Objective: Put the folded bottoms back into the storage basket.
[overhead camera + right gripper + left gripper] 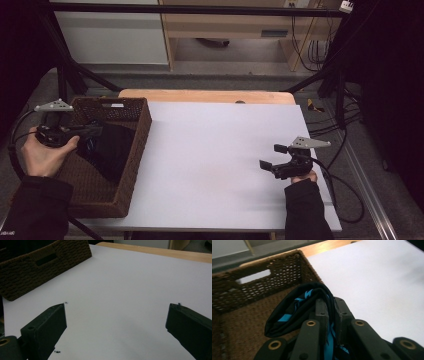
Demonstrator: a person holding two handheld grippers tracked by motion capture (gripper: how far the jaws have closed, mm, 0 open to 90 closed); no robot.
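Two tools, one load: a person at a white-topped table lowers a dark garment into a wicker basket.
High view, left tool: the left tool (91, 131) reaches over the near-left wall of the basket (137, 145), its jaws clamped on the black cloth (112, 150), which hangs from them into the basket's hollow, so the cloth is carried by a pinched edge and drapes free rather than bunching.
High view, right tool: the right tool (272, 156) rests low over the bare table (210, 150), well apart from the basket, jaws apart and holding nothing; it appears parked out of the way.
Left gripper view: the left tool (331, 312) has its jaws pressed together on a fold of the black cloth (294, 312), which shows bright blue markings; the fold bulges beyond the jaw tips above the basket's (262, 287) woven floor. By the look of it, letting go here would drop the cloth inside.
Right gripper view: the right tool (117, 315) stands wide open over the white table (120, 282), the basket (37, 267) far off at upper left.
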